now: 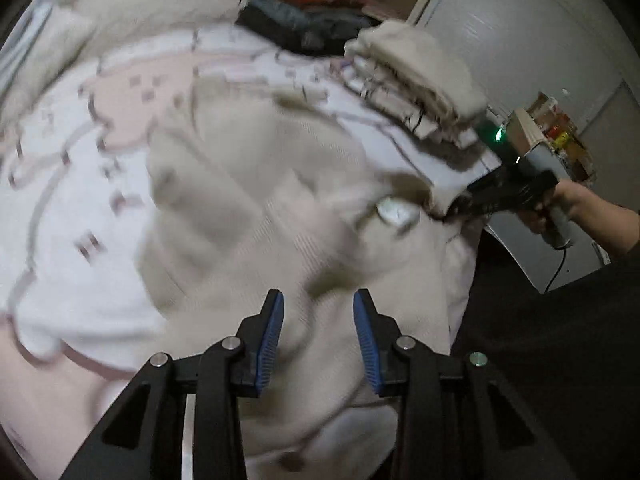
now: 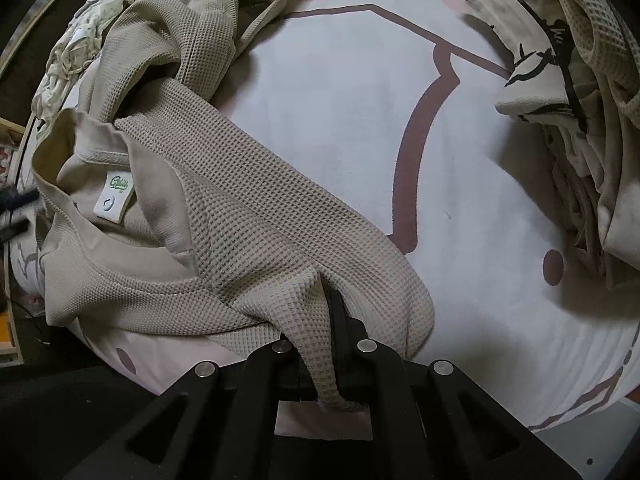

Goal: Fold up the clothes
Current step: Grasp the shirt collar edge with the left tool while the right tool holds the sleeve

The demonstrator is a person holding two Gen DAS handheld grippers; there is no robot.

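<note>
A: Entry one, far left?
B: One bed sheet (image 1: 72, 272), white with pink outlines, bearing everything else

A: Next along?
B: One waffle shirt (image 1: 248, 200), beige, the piece in work. Spread rumpled over the middle of the sheet, straight ahead of and below the left gripper (image 1: 318, 336). Blurred in the left wrist view, sharp in the right

A: Fingers there?
B: Two blue pads (image 1: 272, 340) at a middling gap, cloth showing behind the gap, neither pad seen pressing on it. Nothing held, as far as the blur allows

A: Further right?
B: One neck label (image 1: 396, 212), white, marking the collar. Just beside it the right gripper (image 1: 448, 208), clamped tight on a fold of the same shirt, with a ribbon of waffle cloth trailing back between its fingers in its own view. Behind it one hand (image 1: 560, 208) on the grip

A: Lie of the piece?
B: Long axis judged to run from the collar on the right, away leftward over the sheet. Collar end nearer the right gripper, loose body nearer the left

A: Hence the coming move?
B: Probably a pinch by the left on the cloth directly under its tips, opposite the right's hold, to stretch the shirt flat between the two

A: Remainder, along the top?
B: One dark-and-red pile (image 1: 304, 12), then one folded stack (image 1: 420, 76), pale, resting on the sheet's far edge. Grippers, two. Beige folds at the top of the right wrist view: same shirt or a second garment, not determinable
</note>
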